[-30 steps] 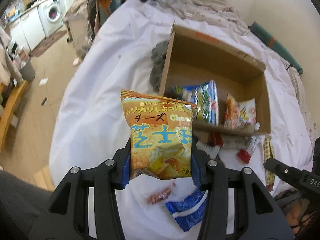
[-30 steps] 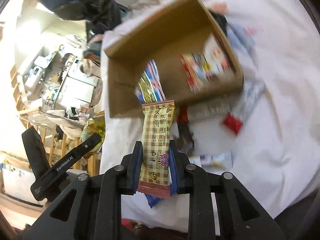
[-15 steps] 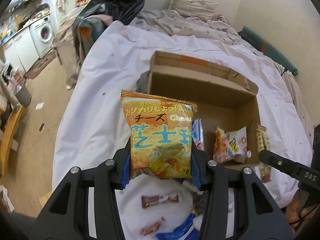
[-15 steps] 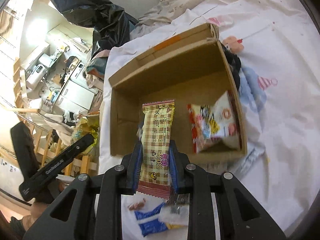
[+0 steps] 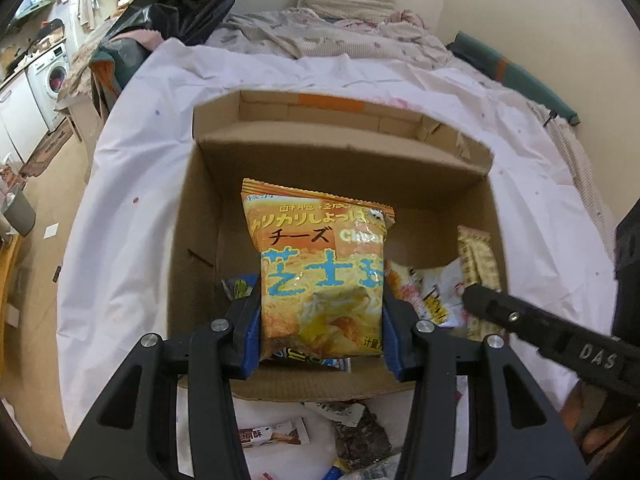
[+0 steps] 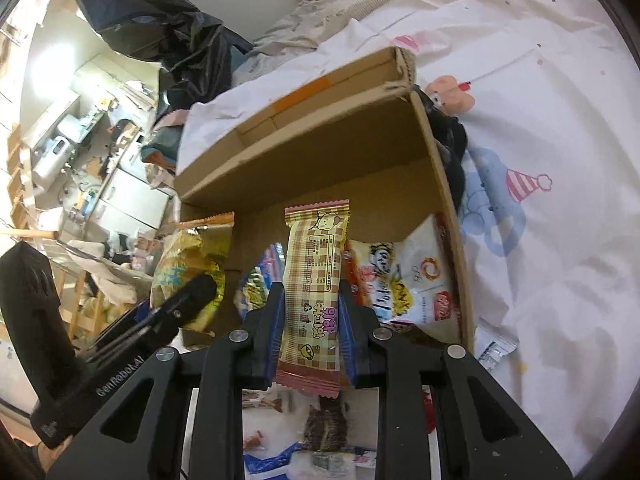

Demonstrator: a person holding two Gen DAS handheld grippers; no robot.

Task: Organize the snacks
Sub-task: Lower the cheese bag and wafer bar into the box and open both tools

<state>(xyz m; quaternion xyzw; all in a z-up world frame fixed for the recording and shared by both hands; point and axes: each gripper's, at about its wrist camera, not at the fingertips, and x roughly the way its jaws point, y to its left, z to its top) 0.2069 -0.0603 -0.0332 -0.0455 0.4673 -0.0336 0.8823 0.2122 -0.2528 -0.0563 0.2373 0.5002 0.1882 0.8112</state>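
Observation:
My left gripper (image 5: 320,332) is shut on an orange cheese snack bag (image 5: 320,272) and holds it upright over the open cardboard box (image 5: 344,160). My right gripper (image 6: 310,332) is shut on a plaid wafer bar (image 6: 314,280) and holds it over the same box (image 6: 320,148). A white snack packet (image 6: 408,280) lies inside the box at the right; it also shows in the left wrist view (image 5: 436,292). A blue-and-yellow packet (image 6: 256,280) lies in the box behind the bar. The left gripper's bag (image 6: 188,268) shows in the right wrist view.
The box sits on a white bed sheet (image 5: 132,208). Loose snack wrappers (image 5: 272,436) lie on the sheet in front of the box. A dark cloth (image 6: 450,144) lies by the box's right wall. A pillow (image 5: 344,0) lies at the bed's head.
Both grippers have moved forward over the box with their snacks, from in front of it to above its inside. The box now fills both views.

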